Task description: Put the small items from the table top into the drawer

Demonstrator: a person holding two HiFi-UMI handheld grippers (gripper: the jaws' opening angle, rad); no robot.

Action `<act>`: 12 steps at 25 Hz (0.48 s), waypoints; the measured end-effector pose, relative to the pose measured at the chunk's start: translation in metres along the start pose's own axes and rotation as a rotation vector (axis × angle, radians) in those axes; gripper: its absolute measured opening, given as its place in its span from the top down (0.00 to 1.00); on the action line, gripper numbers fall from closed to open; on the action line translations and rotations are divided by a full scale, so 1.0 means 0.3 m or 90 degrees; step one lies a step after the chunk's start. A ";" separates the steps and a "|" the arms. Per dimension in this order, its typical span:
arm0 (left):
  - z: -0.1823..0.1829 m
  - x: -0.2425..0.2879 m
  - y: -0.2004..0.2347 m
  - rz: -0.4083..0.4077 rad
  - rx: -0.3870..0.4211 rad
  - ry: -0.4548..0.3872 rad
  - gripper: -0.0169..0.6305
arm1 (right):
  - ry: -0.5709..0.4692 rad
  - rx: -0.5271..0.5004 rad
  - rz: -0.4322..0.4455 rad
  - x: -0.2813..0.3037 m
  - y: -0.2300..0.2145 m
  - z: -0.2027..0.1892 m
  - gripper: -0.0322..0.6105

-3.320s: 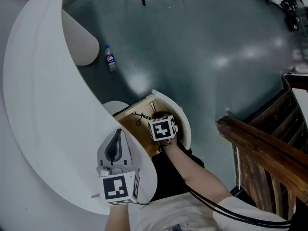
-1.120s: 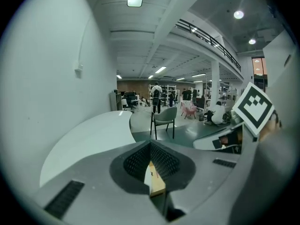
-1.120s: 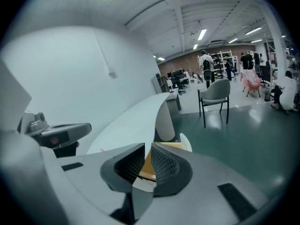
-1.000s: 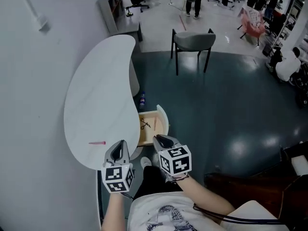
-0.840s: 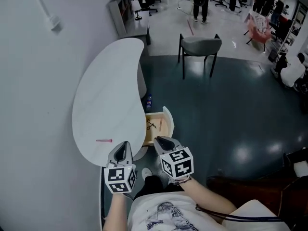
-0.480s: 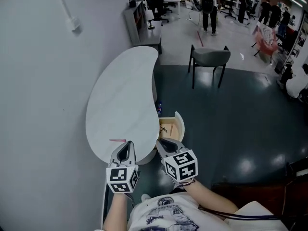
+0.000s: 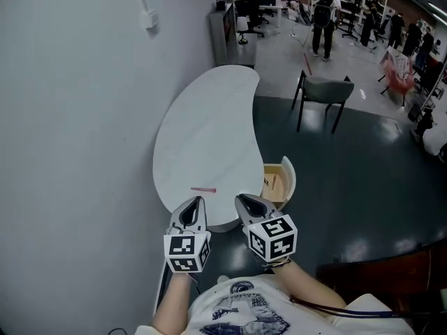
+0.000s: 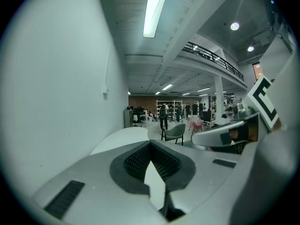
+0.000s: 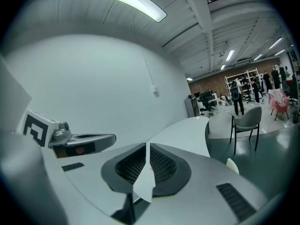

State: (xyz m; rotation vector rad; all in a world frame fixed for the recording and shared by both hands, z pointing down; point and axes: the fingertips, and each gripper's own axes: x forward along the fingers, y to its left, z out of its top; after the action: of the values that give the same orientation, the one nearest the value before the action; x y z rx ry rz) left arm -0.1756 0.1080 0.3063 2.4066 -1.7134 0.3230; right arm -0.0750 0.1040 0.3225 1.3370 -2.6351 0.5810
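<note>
One small item showing up top! The white tabletop (image 7: 209, 124) stretches away ahead of both sets of fingers, and the open drawer (image 7: 289, 179) sits ahead and right of the right gripper (image 7: 239, 198). The left gripper (image 7: 198, 200) has its fingers together and empty. The right fingers have just been closing, now all but together, nothing between them. And the thin pink stick (image 7: 203, 189) lies on the tabletop's near end, just beyond the left fingertips, long axis crosswise to them. Left hand's nearer, I'd say.
</note>
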 end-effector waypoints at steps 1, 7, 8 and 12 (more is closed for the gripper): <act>-0.005 -0.026 0.021 0.001 -0.002 0.000 0.94 | 0.002 0.000 0.000 0.005 0.032 -0.008 0.89; -0.067 -0.155 0.141 0.013 -0.015 0.013 0.94 | 0.012 -0.006 0.000 0.035 0.194 -0.066 0.89; -0.078 -0.170 0.162 0.016 -0.019 0.016 0.94 | 0.014 -0.007 0.000 0.040 0.214 -0.074 0.89; -0.099 -0.211 0.231 0.026 -0.031 0.019 0.94 | 0.023 -0.011 -0.006 0.058 0.263 -0.097 0.89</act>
State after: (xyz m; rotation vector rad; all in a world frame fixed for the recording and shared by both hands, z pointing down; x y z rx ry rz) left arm -0.2635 0.1508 0.3187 2.3238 -1.7390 0.3177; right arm -0.1500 0.1446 0.3321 1.3212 -2.5987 0.5749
